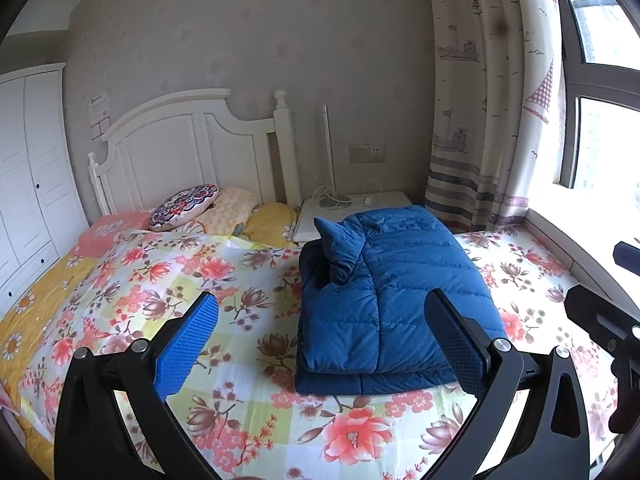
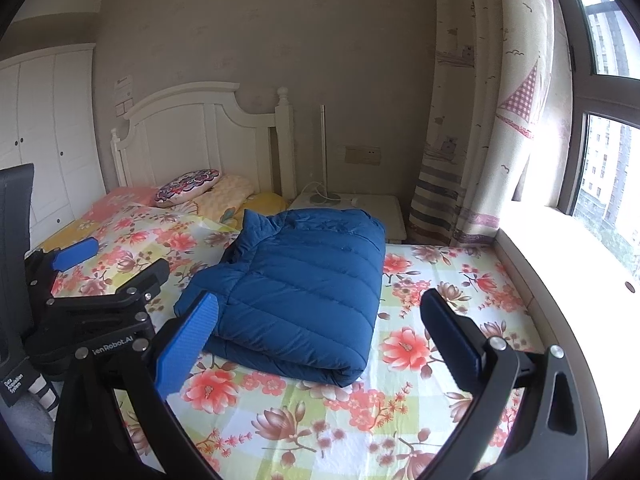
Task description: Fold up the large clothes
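While the left wrist view looks over a floral bed (image 1: 248, 420), a folded blue puffer jacket (image 1: 384, 304) lies at centre frame; the left gripper (image 1: 320, 344) is released, grasping nothing. From the right wrist view, the jacket (image 2: 296, 296) sits centre-left, the right gripper (image 2: 320, 344) likewise released. Likely next: press the stack flat, leaving edges aligned.

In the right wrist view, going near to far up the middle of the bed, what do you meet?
Floral bedsheet → folded blue puffer jacket → patterned round cushion → white headboard.
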